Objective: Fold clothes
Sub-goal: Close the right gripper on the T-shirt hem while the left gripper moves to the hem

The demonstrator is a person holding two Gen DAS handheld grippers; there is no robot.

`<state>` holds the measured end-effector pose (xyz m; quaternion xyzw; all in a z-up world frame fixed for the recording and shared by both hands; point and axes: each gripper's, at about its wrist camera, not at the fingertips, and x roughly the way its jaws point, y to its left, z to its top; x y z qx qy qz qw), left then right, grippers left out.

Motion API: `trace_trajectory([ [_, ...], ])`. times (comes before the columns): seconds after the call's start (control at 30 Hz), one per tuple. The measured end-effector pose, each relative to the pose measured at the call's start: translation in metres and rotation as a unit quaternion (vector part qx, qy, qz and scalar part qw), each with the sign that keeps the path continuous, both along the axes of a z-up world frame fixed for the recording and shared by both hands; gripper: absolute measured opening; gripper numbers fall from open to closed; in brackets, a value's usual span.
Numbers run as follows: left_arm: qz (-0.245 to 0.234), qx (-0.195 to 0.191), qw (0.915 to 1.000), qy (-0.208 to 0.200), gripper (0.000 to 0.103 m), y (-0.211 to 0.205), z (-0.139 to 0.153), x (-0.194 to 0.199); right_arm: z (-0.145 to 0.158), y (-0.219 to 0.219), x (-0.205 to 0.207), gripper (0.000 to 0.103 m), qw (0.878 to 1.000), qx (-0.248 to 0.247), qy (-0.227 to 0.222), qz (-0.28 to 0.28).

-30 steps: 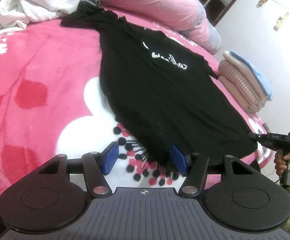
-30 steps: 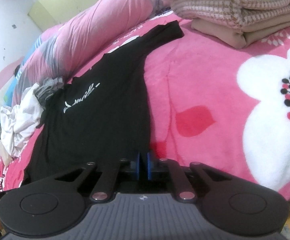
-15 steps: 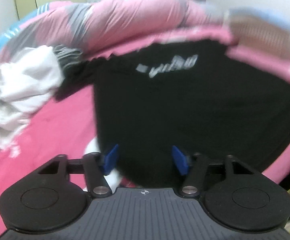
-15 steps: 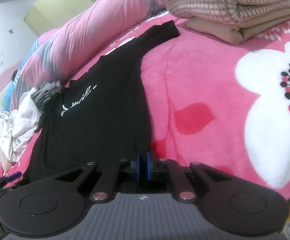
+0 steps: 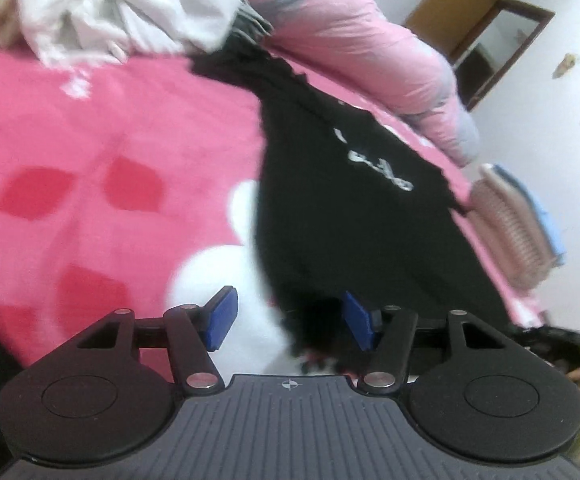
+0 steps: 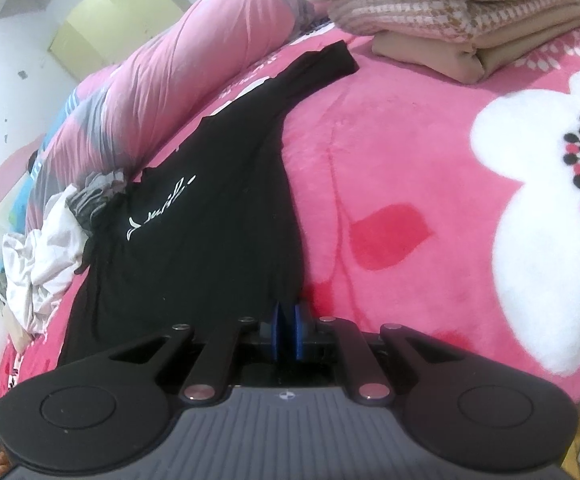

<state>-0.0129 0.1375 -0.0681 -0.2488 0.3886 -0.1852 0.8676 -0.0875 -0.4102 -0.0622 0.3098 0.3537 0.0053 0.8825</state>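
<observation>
Left wrist view: a pink floral blanket (image 5: 89,140) is seen ahead of the tool, and a black T-shirt (image 5: 350,220) is spread flat on it, hem nearest, collar farthest. The shirt's long axis runs away from the left gripper (image 5: 287,318) and slightly to its right. The left gripper's jaws are spread, having just been opening, with the hem's left corner lying between them but not pinched. In the right wrist view the same shirt (image 6: 209,220) extends forward and left of the right gripper (image 6: 285,332), whose blue pads are pressed together on the hem's right corner. The left hem corner is judged the next grasp point. White script lettering (image 6: 157,212) is printed on the chest; the fabric lies mostly smooth.
</observation>
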Motion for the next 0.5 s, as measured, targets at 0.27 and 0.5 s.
trace_trajectory([
  [0.27,-0.006,-0.083,0.9955,0.044,0.059,0.002,-0.015,0.015,-0.002,-0.006,-0.004,0.009,1.0,0.021,-0.001,-0.014],
  [0.5,0.008,-0.1,0.9933,0.058,0.038,0.006,-0.023,0.015,-0.003,-0.006,0.0,0.008,1.0,0.014,0.002,-0.006],
])
